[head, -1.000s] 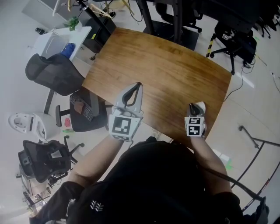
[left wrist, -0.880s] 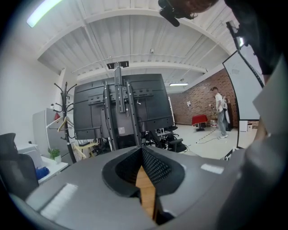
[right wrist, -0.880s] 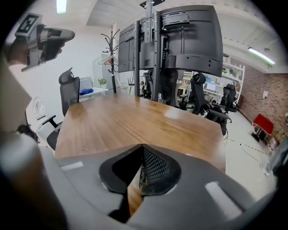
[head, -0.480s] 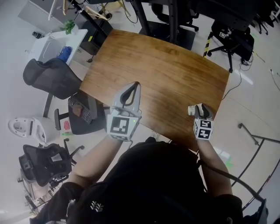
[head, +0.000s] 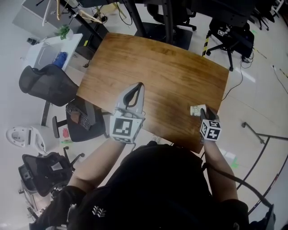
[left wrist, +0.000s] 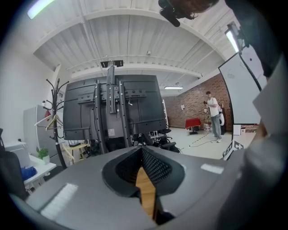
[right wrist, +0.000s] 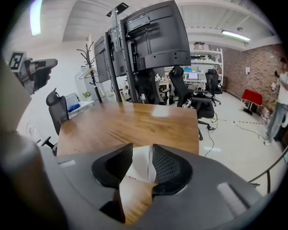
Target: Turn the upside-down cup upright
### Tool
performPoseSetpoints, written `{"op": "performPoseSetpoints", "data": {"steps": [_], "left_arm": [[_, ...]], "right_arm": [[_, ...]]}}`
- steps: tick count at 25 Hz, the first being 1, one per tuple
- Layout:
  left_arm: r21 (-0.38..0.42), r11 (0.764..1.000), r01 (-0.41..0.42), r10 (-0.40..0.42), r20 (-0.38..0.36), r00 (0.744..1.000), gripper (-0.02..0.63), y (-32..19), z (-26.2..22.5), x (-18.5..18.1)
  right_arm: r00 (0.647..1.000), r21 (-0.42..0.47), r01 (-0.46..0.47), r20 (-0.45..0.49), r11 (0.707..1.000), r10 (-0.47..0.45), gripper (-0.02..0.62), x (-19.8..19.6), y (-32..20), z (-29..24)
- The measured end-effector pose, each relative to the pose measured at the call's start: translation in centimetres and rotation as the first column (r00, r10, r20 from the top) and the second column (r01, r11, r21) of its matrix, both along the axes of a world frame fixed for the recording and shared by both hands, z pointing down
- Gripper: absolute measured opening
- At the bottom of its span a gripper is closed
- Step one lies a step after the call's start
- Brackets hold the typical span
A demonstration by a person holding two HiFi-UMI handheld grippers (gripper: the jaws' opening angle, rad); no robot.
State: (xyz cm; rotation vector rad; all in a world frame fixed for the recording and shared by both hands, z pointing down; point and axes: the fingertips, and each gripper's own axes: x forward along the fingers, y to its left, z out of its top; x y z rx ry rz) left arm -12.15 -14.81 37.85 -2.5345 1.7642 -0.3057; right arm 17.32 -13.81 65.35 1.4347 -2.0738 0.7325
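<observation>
A small white paper cup (head: 195, 110) rests on the wooden table (head: 157, 67) near its front right corner; how it stands I cannot tell. My right gripper (head: 201, 111) is right at the cup, tilted downward. In the right gripper view the cup (right wrist: 140, 165) sits between the pads of that gripper (right wrist: 140, 152). Its jaws are opening and the pads do not press on the cup. My left gripper (head: 140, 85) hovers over the table's front left part with its tips together and nothing in them. In the left gripper view, bare wood shows behind the closed tips of the left gripper (left wrist: 142, 150).
Black office chairs (head: 45, 83) and a white side table (head: 49, 51) stand left of the table. More chairs (head: 180, 13) and a tall screen stand (right wrist: 153, 36) are beyond the far edge. A metal frame (head: 265, 143) lies on the floor to the right.
My right gripper rolled, drew back toward the table's near edge and opened its jaws. The cup now shows on the table at its tips. The left gripper hardly moved.
</observation>
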Motion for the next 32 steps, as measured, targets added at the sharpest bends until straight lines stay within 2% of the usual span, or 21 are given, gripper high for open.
{"op": "performPoseSetpoints", "data": {"steps": [3,6,12,19,29,32], "left_arm": [[0.008,1.000,-0.011,0.011,0.000,1.000,0.000,-0.1,-0.4,0.5],[0.012,1.000,-0.019,0.019,0.003,1.000,0.000,0.0,-0.5,0.7],[0.019,1.000,-0.021,0.021,-0.001,1.000,0.000,0.3,-0.7,1.0],[0.022,0.999,-0.028,0.028,-0.010,1.000,0.000,0.8,-0.8,1.0],[0.020,1.000,-0.009,0.009,-0.018,1.000,0.000,1.6,-0.3,0.4],[0.018,1.000,-0.007,0.008,-0.025,1.000,0.000,1.6,0.0,0.3]], "right_arm": [[1.000,-0.045,-0.006,0.016,0.999,0.007,0.141,0.2,0.4,0.8],[0.999,-0.045,0.033,-0.002,0.998,-0.033,0.112,-0.5,0.5,0.6],[0.985,0.024,0.159,-0.078,0.987,-0.157,0.058,-2.1,0.5,-1.1],[0.943,0.061,0.309,-0.146,0.949,-0.298,0.014,-5.3,1.1,-2.7],[0.903,-0.004,0.409,-0.139,0.913,-0.406,0.017,-8.5,2.1,-1.1],[0.899,0.006,0.421,-0.132,0.907,-0.417,0.026,-9.3,2.0,-1.2]]}}
